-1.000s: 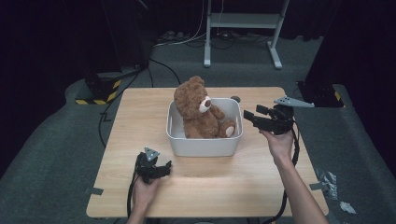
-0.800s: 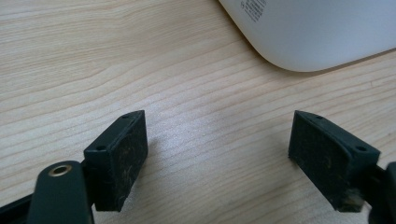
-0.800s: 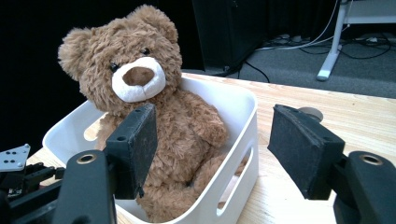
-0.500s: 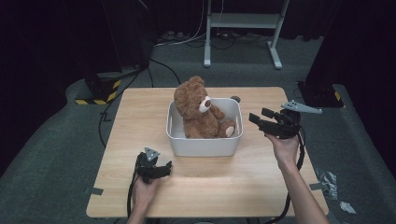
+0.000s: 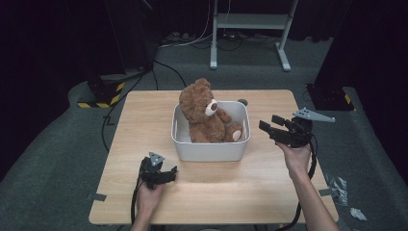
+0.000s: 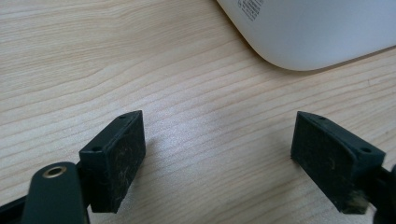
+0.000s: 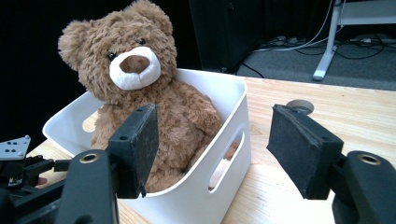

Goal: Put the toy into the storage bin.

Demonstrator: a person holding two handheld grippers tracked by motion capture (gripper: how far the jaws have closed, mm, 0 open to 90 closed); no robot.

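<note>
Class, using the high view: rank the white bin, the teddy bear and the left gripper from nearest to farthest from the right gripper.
From the right gripper:
1. White bin, just to its left, not touched.
2. Teddy bear, sitting inside the bin.
3. Left gripper, beyond the bin, near the table's front edge.

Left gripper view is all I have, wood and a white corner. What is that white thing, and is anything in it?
Observer: It is a white bin on the table, and a brown teddy bear sits upright inside.
Operator: Where are the right tongs?
Observer: The right tongs hang open beside the bin's right wall, holding nothing.
Operator: Which way do they point?
Observer: At the bin's handle slot, with the bear behind it.
</note>
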